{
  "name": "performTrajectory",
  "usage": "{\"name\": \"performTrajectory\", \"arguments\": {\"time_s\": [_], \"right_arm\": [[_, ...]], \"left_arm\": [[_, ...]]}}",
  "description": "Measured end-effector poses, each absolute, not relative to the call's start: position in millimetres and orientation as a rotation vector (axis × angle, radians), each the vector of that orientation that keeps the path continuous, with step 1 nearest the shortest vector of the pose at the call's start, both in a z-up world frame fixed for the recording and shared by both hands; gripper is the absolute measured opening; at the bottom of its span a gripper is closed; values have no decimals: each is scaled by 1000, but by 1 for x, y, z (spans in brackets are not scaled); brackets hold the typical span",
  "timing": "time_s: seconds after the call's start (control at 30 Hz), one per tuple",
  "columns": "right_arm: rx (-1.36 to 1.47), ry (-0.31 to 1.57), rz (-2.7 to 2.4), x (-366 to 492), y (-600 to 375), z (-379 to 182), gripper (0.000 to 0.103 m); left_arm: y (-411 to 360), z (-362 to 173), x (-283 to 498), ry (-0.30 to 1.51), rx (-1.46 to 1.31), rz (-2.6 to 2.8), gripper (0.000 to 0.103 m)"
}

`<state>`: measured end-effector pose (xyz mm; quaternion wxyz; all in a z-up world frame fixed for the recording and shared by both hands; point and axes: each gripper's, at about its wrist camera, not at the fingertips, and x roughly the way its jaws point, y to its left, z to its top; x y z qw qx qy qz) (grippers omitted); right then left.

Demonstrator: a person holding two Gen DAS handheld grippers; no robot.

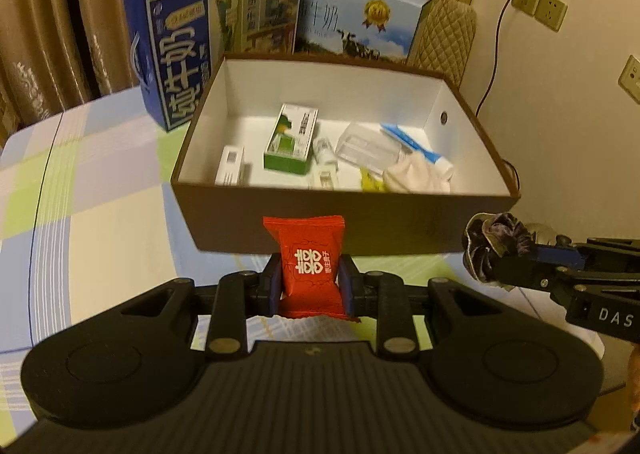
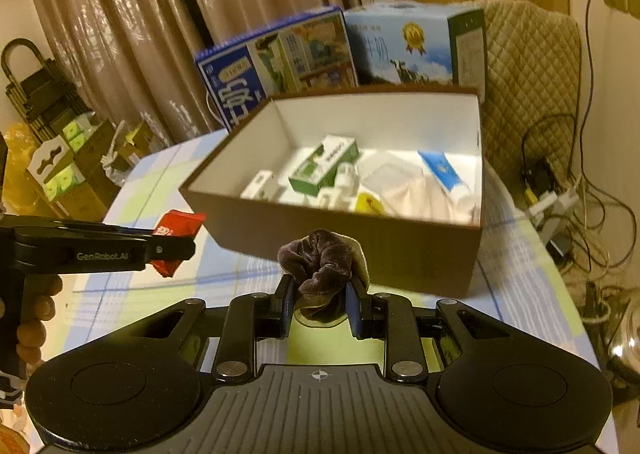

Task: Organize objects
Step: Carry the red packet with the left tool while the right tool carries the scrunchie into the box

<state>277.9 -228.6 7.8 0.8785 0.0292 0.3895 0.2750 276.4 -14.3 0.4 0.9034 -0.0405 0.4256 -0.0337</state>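
My left claw [image 1: 311, 281] is closed tight on a red foil snack packet with white characters [image 1: 310, 262], which stands upright between the blue pads. My right claw [image 2: 319, 304] is clamped on a dark purple velvet scrunchie [image 2: 320, 260], bunched above the fingers. Just ahead of both claws sits the open brown cardboard box with a white inside [image 1: 304, 219] on the checked tablecloth [image 1: 92, 189]. It holds a green-and-white carton [image 1: 292, 139], a blue-and-white tube [image 1: 416, 143] and other small items. Two blue milk cartons [image 1: 224, 29] stand behind it.
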Motion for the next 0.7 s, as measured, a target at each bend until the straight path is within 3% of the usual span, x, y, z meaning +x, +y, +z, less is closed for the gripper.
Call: {"name": "performTrajectory", "arguments": {"time_s": [0.7], "right_arm": [[56, 748, 593, 352, -204, 25, 24]], "left_arm": [[-8, 9, 358, 857, -77, -36, 24]]}}
